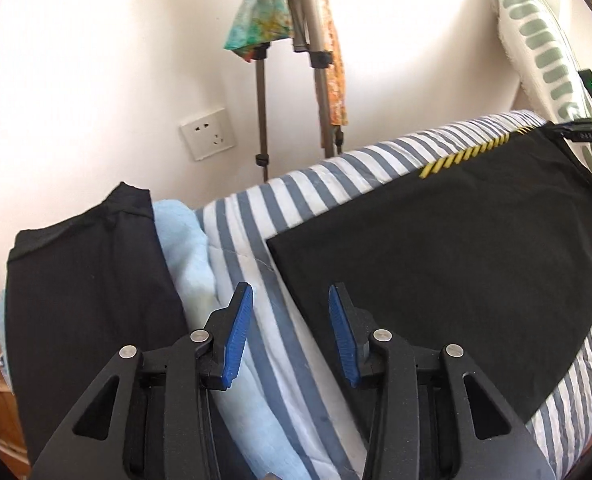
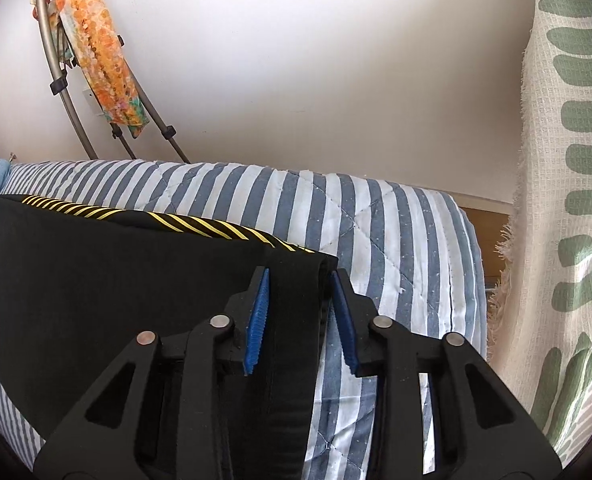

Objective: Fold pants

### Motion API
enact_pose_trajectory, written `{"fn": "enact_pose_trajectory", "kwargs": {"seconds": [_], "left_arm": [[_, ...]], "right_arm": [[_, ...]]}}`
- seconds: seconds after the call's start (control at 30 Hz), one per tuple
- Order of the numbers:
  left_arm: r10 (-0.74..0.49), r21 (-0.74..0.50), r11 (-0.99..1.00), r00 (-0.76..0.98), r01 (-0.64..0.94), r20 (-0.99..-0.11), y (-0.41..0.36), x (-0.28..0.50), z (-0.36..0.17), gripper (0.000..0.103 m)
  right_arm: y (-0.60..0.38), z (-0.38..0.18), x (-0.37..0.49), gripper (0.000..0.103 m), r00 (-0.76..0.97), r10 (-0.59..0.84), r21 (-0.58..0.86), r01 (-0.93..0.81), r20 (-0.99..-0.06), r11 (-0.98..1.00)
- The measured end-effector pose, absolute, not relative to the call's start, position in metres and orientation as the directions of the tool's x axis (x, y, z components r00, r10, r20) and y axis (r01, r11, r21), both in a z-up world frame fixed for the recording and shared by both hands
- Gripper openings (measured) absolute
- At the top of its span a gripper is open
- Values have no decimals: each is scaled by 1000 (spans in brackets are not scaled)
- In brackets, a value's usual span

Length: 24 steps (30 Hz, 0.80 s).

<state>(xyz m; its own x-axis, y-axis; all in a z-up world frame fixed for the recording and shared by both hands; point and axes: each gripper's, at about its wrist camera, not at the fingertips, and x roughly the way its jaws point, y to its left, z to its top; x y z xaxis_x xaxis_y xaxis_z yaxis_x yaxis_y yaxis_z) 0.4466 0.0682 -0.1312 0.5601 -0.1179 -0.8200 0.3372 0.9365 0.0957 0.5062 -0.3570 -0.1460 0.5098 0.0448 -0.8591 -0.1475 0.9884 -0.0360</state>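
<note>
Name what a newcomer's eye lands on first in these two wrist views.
The black pants with a yellow-striped waistband stand out first, spread across the blue-and-white striped quilt. The right gripper straddles their folded near-right edge with its blue pads apart, while the left gripper hangs open over the quilt beside the pants' left corner. Another dark garment lies on a light blue cloth at the far left.

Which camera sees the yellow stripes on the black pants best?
The right wrist camera: the yellow stripes run long and sharp along the pants edge. The left wrist camera shows them shorter and farther off.
</note>
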Motion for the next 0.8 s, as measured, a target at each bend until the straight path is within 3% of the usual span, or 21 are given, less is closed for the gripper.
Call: {"fn": "enact_pose_trajectory", "kwargs": {"seconds": [0.13, 0.3, 0.47, 0.57, 0.8], "left_arm": [[-142, 31, 954, 545, 297, -826, 75, 474, -139, 40], [-40, 118, 959, 533, 259, -845, 67, 487, -156, 40], [-5, 143, 964, 552, 226, -834, 73, 486, -154, 40], [-25, 131, 967, 592, 220, -805, 82, 473, -135, 40], [-120, 70, 955, 590, 289, -799, 75, 413, -108, 40]], "right_arm": [[-349, -147, 511, 23, 525, 24, -76, -168, -851, 983], [-348, -138, 520, 22, 573, -9, -116, -150, -819, 982], [-347, -152, 531, 23, 529, -37, -132, -143, -848, 981], [-354, -141, 518, 28, 532, -7, -87, -124, -846, 988], [-360, -107, 448, 29, 538, 79, -13, -165, -839, 986]]}}
